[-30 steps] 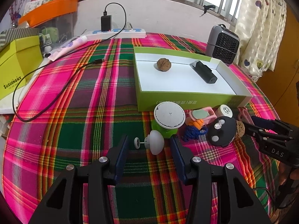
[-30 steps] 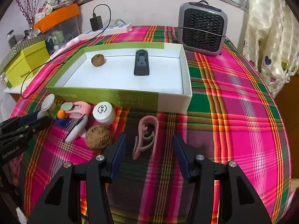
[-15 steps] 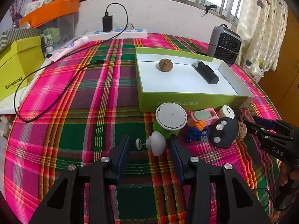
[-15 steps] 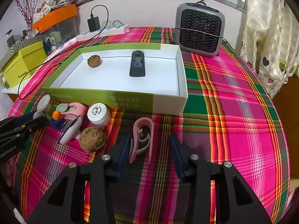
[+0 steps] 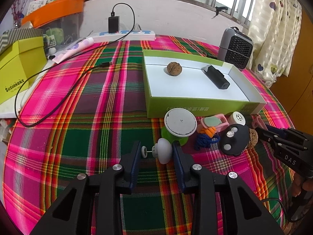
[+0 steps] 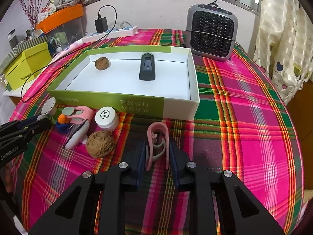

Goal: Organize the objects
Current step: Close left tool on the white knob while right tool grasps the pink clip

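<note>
My right hand-held gripper (image 6: 157, 156) is closed on the pink clip (image 6: 157, 145): both pads press its long sides, and its loop end sticks out ahead of the fingertips, low over the plaid cloth (image 6: 244, 117) of the bench. Just left of that gripper lies a walnut (image 6: 100, 144), with a white jar (image 6: 107, 118) beyond it and a white pen-like thing (image 6: 77, 135) further left.

My left hand-held gripper (image 5: 156, 153) has the white knob (image 5: 163, 150) between its fingers and the jaws are closing. The right pad touches the knob's dome; the left pad is just beside the small cap at the end of its pin, and I cannot tell whether they touch yet. The knob lies on the cloth.

Just ahead of the left gripper stands a round white disc on a green base (image 5: 180, 122). To its right sit a blue-and-orange knot (image 5: 205, 137), a pink case (image 5: 215, 120) and a black disc (image 5: 233, 142).

Beyond all this is the green box (image 6: 109, 99), open, holding a second walnut (image 6: 101, 63) and a black device (image 6: 147, 69). A grey heater (image 6: 211, 35) stands behind the box, off to the right.
</note>
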Demonstrator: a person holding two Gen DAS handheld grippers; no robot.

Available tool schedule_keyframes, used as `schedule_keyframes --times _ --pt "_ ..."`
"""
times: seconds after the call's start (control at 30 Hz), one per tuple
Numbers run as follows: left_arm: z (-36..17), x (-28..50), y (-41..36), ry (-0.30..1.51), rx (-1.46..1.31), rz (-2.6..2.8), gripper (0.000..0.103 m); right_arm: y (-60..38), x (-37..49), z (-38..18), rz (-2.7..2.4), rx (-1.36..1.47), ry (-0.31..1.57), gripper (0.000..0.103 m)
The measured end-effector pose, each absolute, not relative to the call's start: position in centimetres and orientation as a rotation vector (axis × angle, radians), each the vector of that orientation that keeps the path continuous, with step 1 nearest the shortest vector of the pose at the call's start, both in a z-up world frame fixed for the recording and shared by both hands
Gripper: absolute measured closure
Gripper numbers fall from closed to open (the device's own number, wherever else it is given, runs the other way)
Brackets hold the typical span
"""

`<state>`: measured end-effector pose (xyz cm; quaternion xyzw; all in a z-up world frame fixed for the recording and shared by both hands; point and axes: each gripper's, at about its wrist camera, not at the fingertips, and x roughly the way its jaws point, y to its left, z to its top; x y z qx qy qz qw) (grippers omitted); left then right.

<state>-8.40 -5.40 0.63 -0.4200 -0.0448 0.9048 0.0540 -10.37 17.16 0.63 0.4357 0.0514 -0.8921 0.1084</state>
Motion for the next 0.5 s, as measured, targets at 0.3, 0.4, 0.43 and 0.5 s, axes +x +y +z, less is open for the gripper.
schedule_keyframes --times 0.3,0.4,0.43,0.5 --pt "0.65 -8.39 -5.45 -0.132 -1.276 2.75 0.073 17.06 -10.22 0.62 -2.622 1.278 0.155 0.079" --pt "0.66 -8.38 -5.46 -0.133 -1.275 2.75 0.073 17.06 -10.21 0.63 -2.622 1.278 0.154 0.079" --pt "0.65 -8.38 -5.45 -0.131 -1.276 2.75 0.073 17.02 -10.2 0.63 -2.621 1.277 0.153 0.079" --pt "0.68 -8.31 -5.43 -0.127 -1.276 2.751 0.073 17.03 -10.19 0.67 -2.62 1.276 0.152 0.079"
